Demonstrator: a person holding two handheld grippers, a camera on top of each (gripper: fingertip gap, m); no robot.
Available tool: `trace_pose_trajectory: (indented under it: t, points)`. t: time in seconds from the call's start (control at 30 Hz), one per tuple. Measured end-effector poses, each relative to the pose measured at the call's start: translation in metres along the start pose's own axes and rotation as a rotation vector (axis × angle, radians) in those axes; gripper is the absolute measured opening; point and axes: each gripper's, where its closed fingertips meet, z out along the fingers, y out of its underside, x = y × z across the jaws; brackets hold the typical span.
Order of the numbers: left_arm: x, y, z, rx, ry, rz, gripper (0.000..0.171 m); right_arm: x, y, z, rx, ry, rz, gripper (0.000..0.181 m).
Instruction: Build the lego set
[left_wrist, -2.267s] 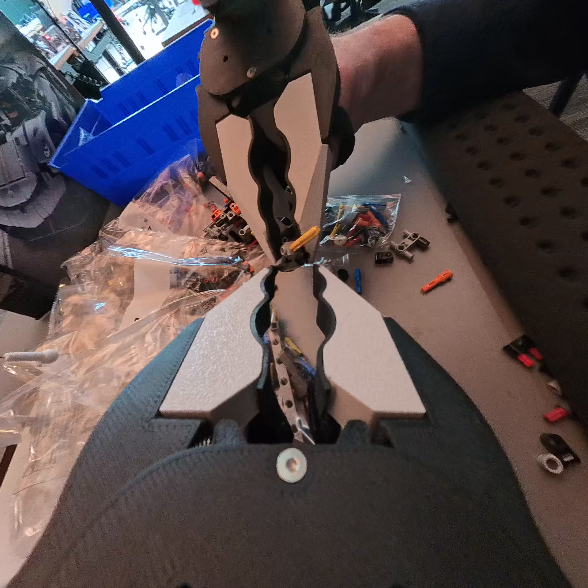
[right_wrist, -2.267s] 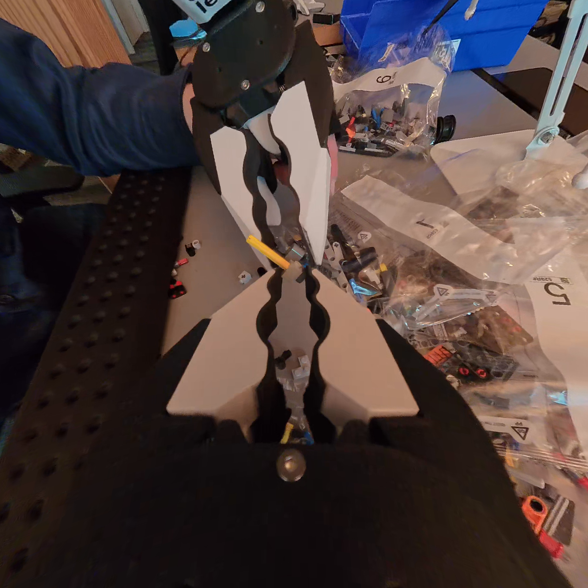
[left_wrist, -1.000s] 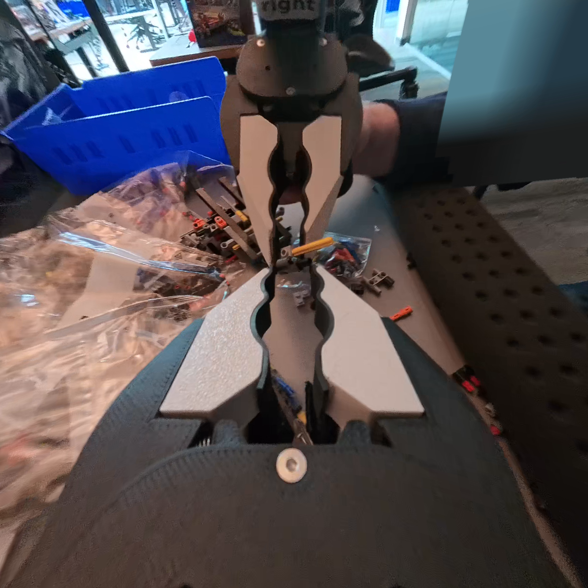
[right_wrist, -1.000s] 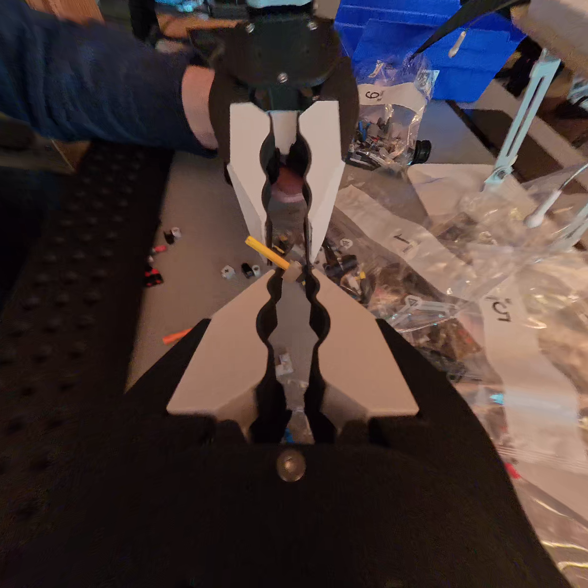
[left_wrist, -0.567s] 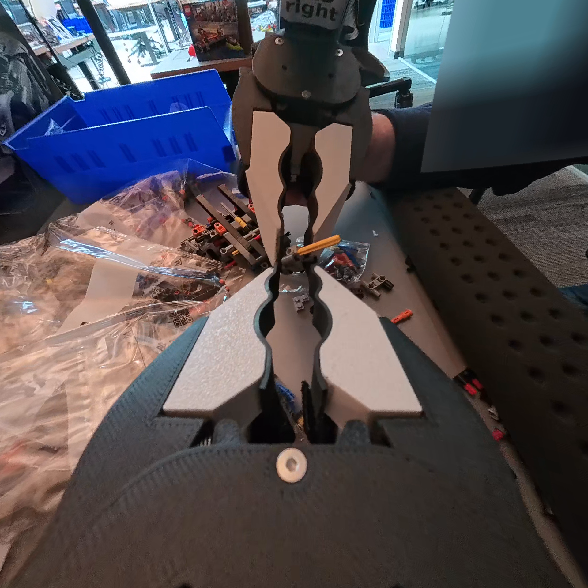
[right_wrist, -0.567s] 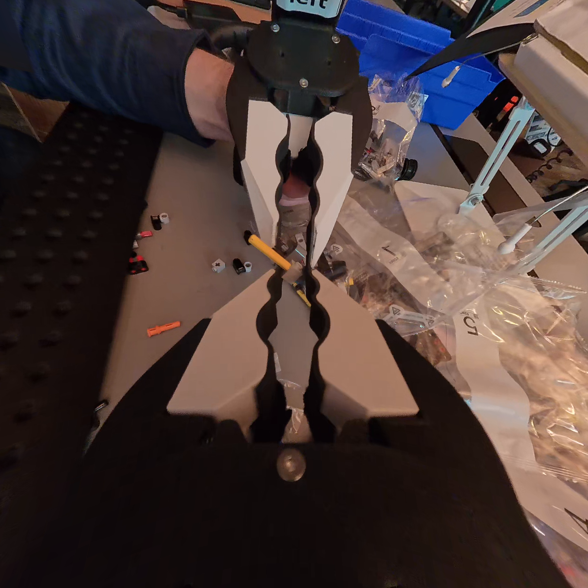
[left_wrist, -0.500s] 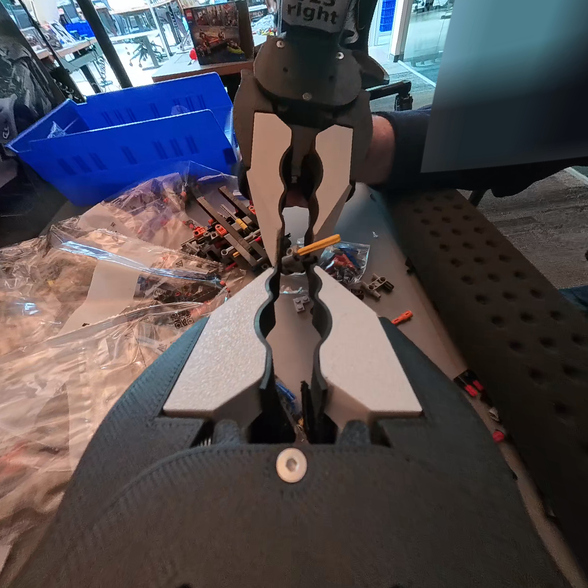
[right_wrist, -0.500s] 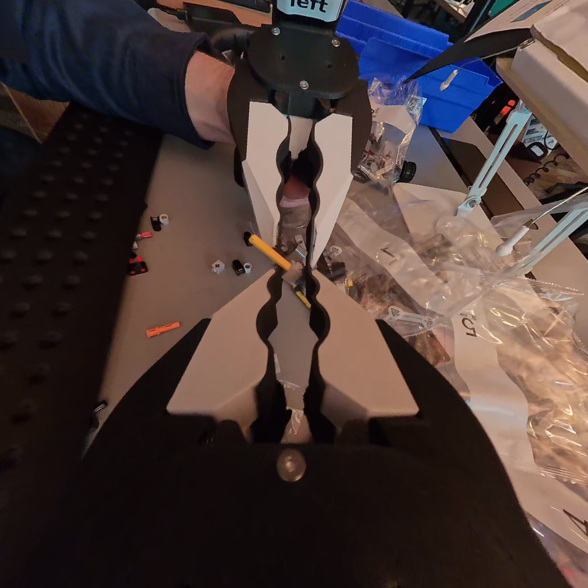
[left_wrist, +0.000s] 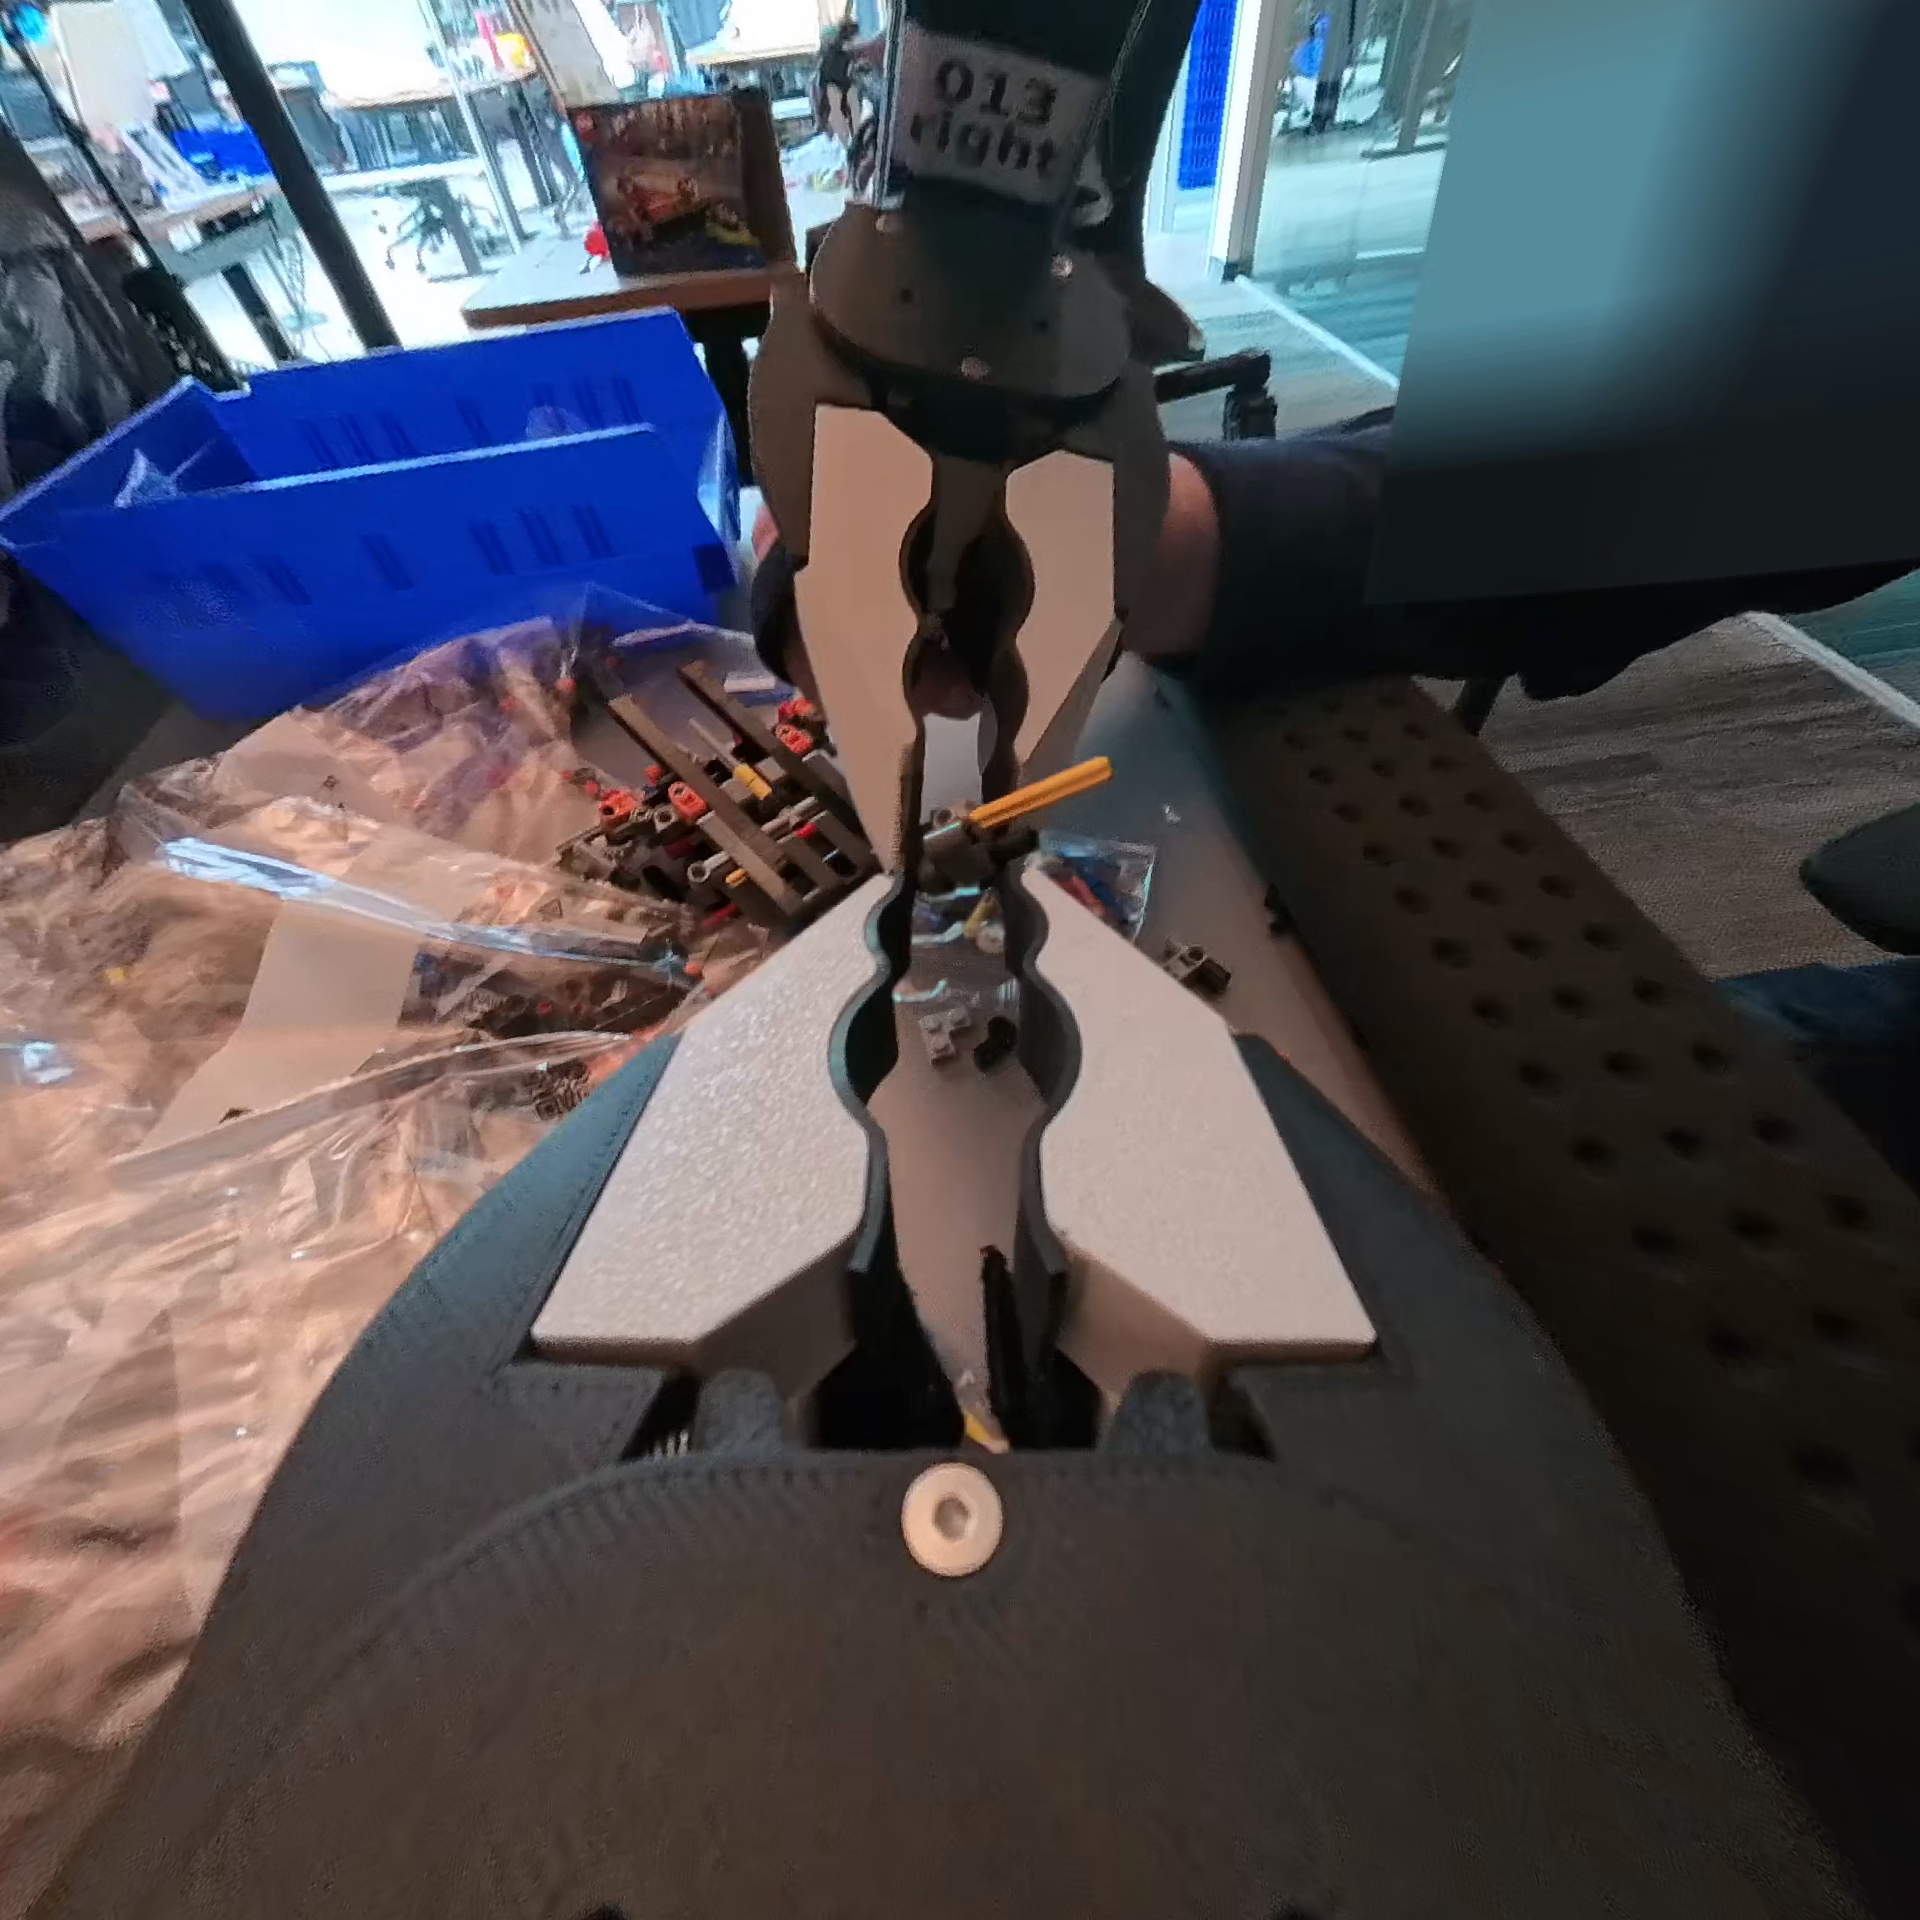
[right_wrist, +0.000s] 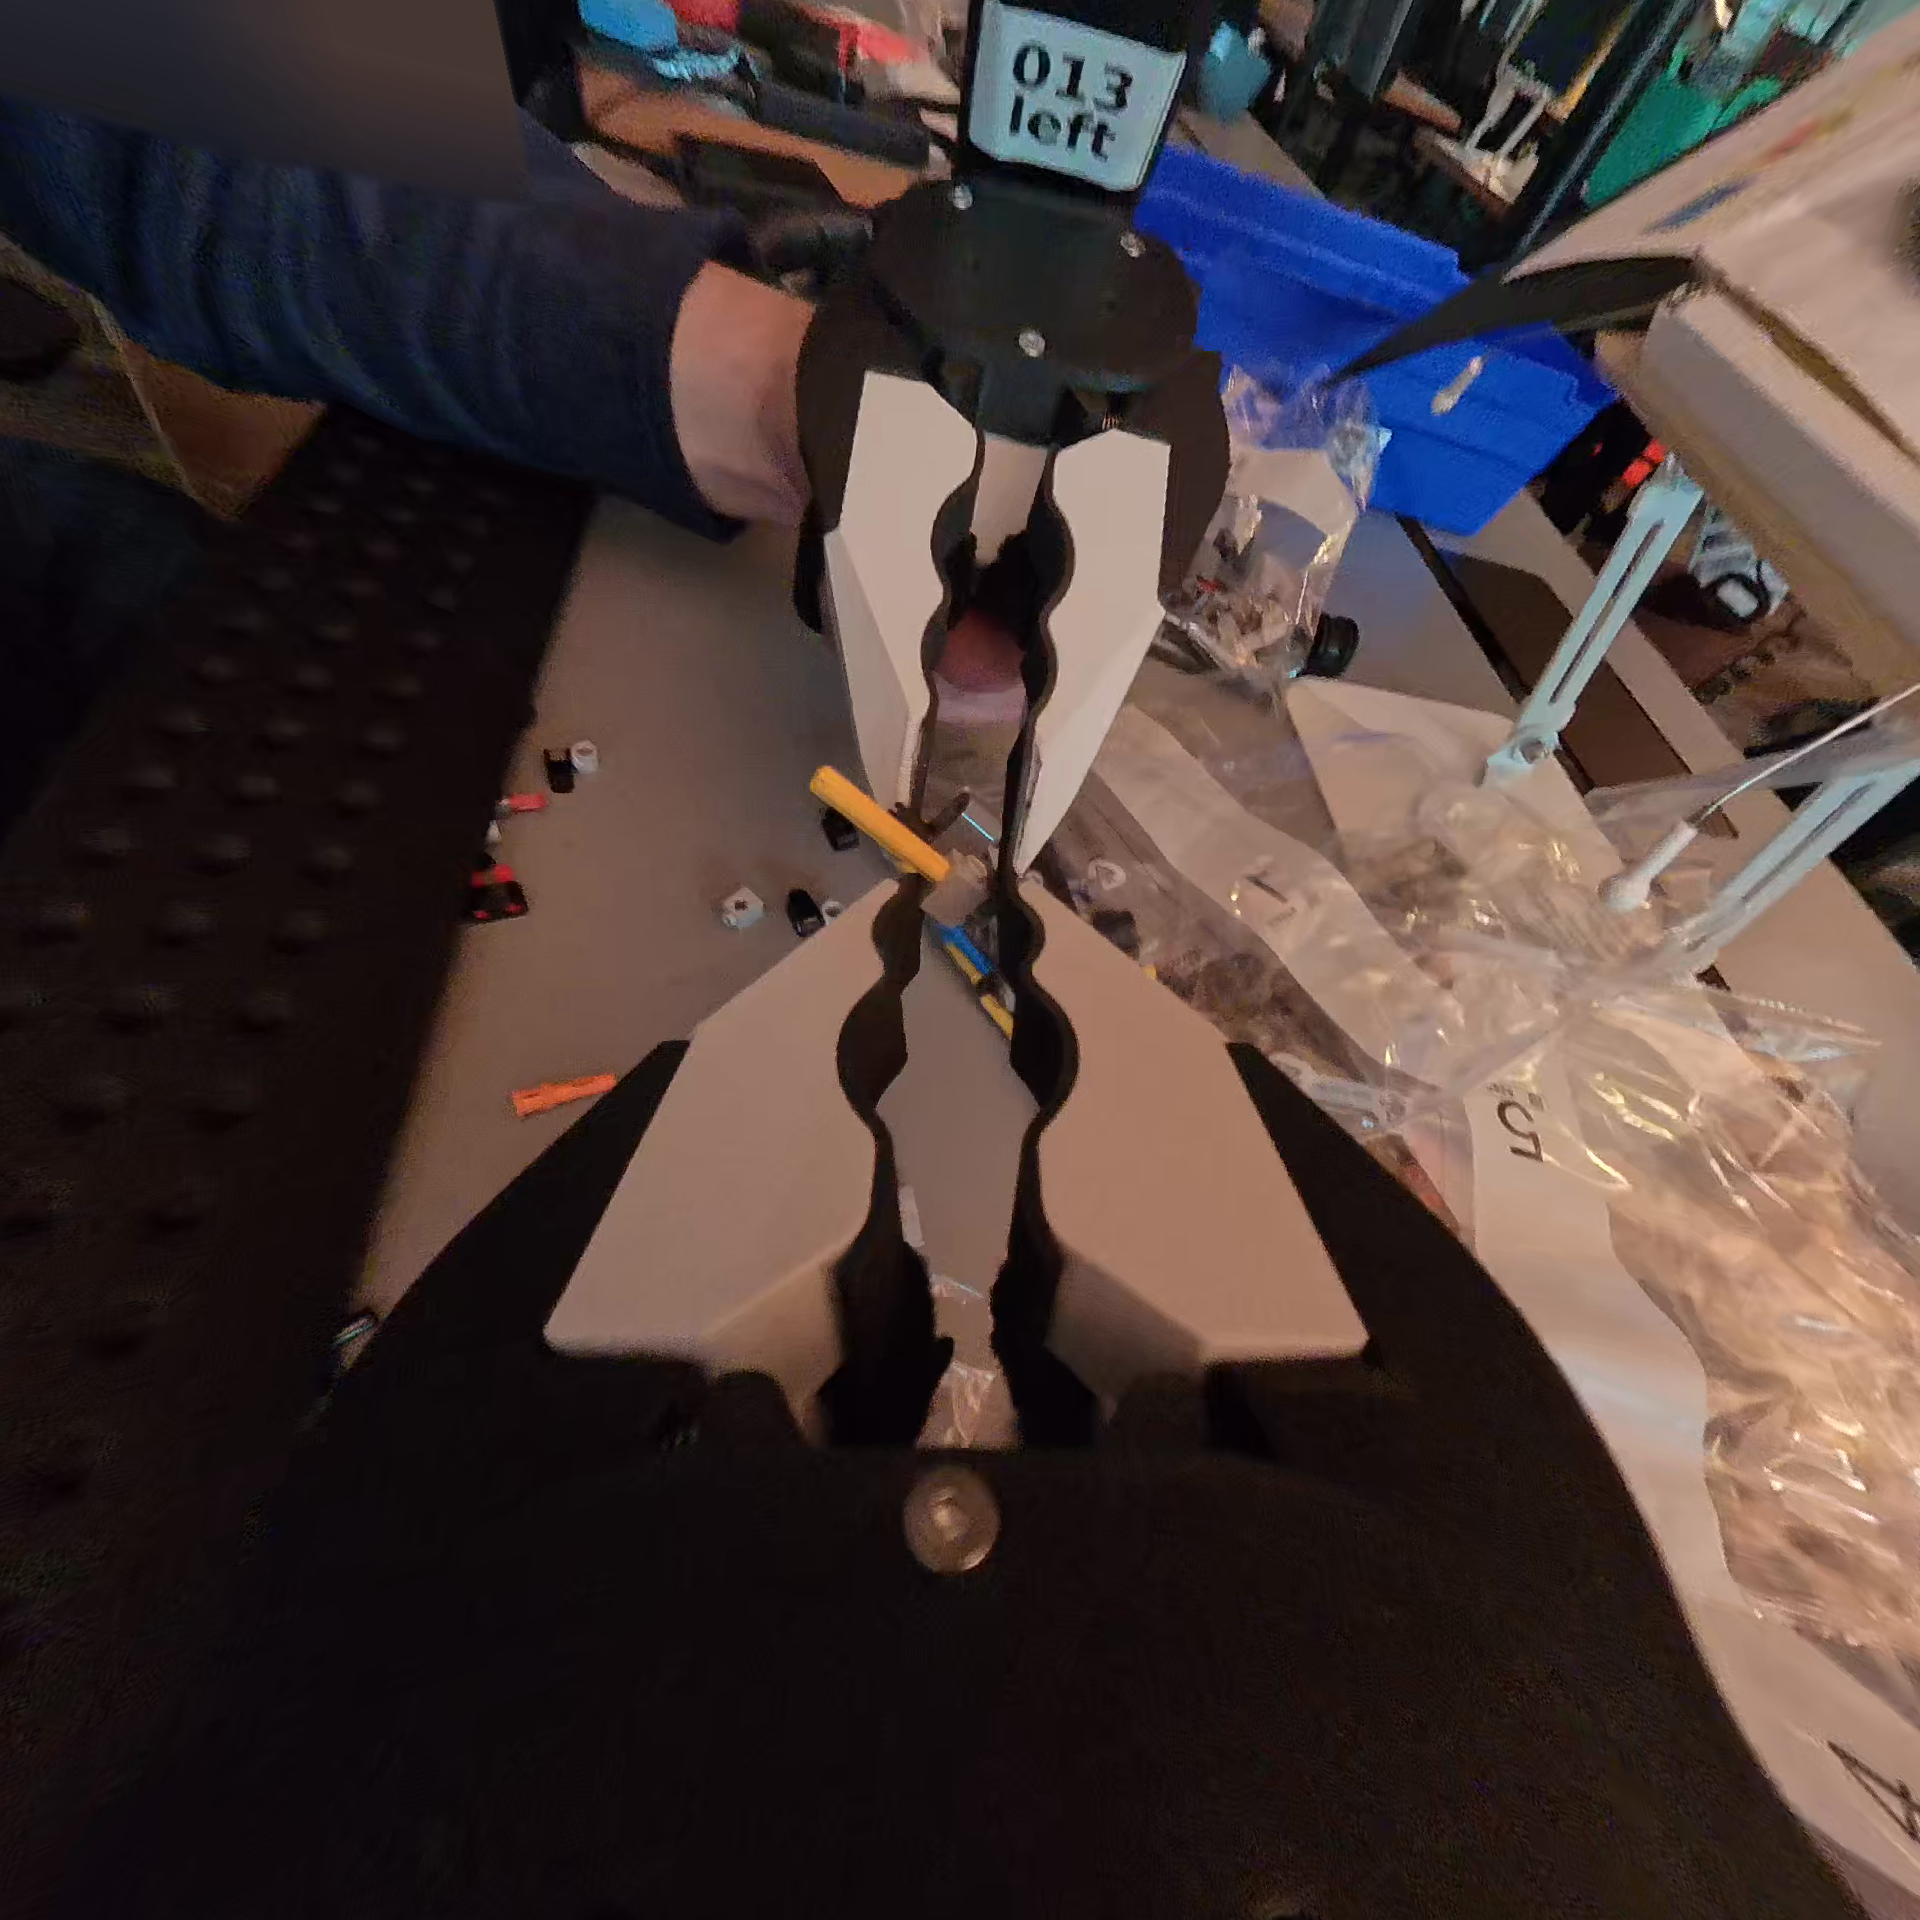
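The left gripper (left_wrist: 958, 883) and the right gripper (right_wrist: 961, 894) meet tip to tip above the grey worktop (left_wrist: 1226, 790). Both jaws are clamped on a small grey connector (right_wrist: 954, 896) carrying a yellow axle (right_wrist: 878, 821). Clear plastic bags (left_wrist: 260, 1039) cover the left side, blue bins (left_wrist: 395, 540) stand far left, and loose pieces (right_wrist: 769, 909) lie near a dark perforated mat (left_wrist: 1610, 1091).
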Motion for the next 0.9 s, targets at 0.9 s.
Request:
trace_pose_trajectory:
  t: [0.9]
  points:
    - [0.0068, 0.0025, -0.0024, 0.012, 0.134, -0.196, 0.025, -0.0028, 0.0062, 0.0042, -0.076, 0.048, -0.12, 0.011]
